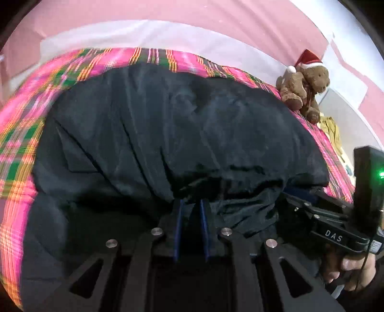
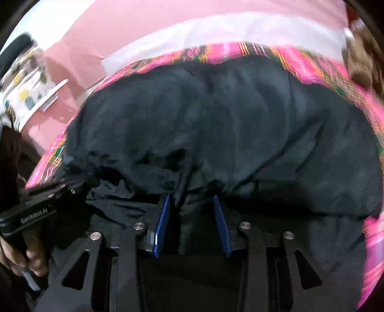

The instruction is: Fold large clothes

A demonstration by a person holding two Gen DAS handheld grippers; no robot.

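A large black garment (image 1: 168, 134) lies spread over a pink plaid bed cover (image 1: 21, 134); it also fills the right wrist view (image 2: 228, 124). My left gripper (image 1: 191, 204) is shut on the garment's near gathered edge, its blue pads close together with cloth between them. My right gripper (image 2: 192, 199) has its blue pads apart, with a fold of the same edge hanging between them. The right gripper shows at the right of the left wrist view (image 1: 336, 216), and the left gripper at the left of the right wrist view (image 2: 38, 206).
A brown teddy bear in a red Santa hat (image 1: 304, 84) sits at the bed's far right edge. A pink wall (image 1: 192, 14) stands behind the bed. A pineapple-print cloth (image 2: 26, 91) lies to the left, a yellow cloth (image 1: 332, 129) beyond the bear.
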